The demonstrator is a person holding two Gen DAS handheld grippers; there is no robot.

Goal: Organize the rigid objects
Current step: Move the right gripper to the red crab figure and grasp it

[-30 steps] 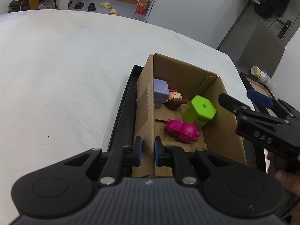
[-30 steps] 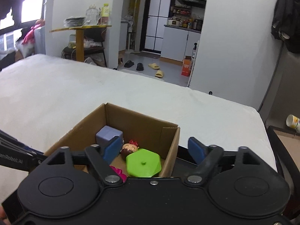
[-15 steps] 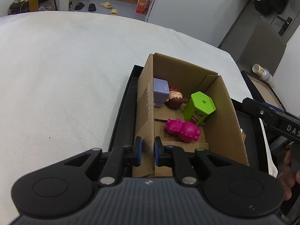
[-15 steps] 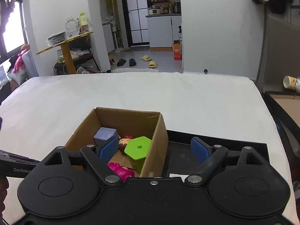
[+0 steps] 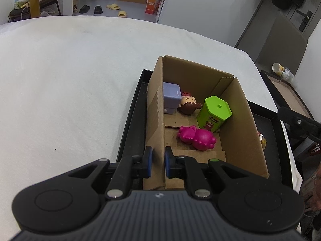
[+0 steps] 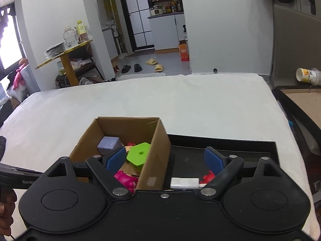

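- My left tongs (image 5: 157, 161) stay clamped on the near left wall of the cardboard box (image 5: 156, 116), pads pressed to either side of the card, as they were a second ago; the box has not shifted.
- My right tongs (image 6: 165, 159) have swung away from the box mouth toward the black tray (image 6: 220, 142). A second ago they hung over the green tub (image 5: 213, 113); now their fingers stand wide apart with nothing between the pads, and they straddle the box's right wall.
- The green tub stands upright inside the box near the right wall, no longer under the tongs. I judge that item delivered.
- Also in the box: a lilac block (image 5: 171, 96) at the far left, a small doll head (image 5: 188, 105) just beside it, and a magenta figure (image 5: 195, 137) lying nearer me.
- On the tray to the right of the box I see a small red toy (image 6: 208, 177) and a flat white piece (image 6: 184, 182); I take the red toy as the likely next pick.
- The tray sits on the white-covered table (image 5: 70, 80).
- Writing: the green tub carries printed characters and a cartoon face that I cannot read; the left tongs' body, seen from the right wrist, shows "GenRo", the rest hidden.
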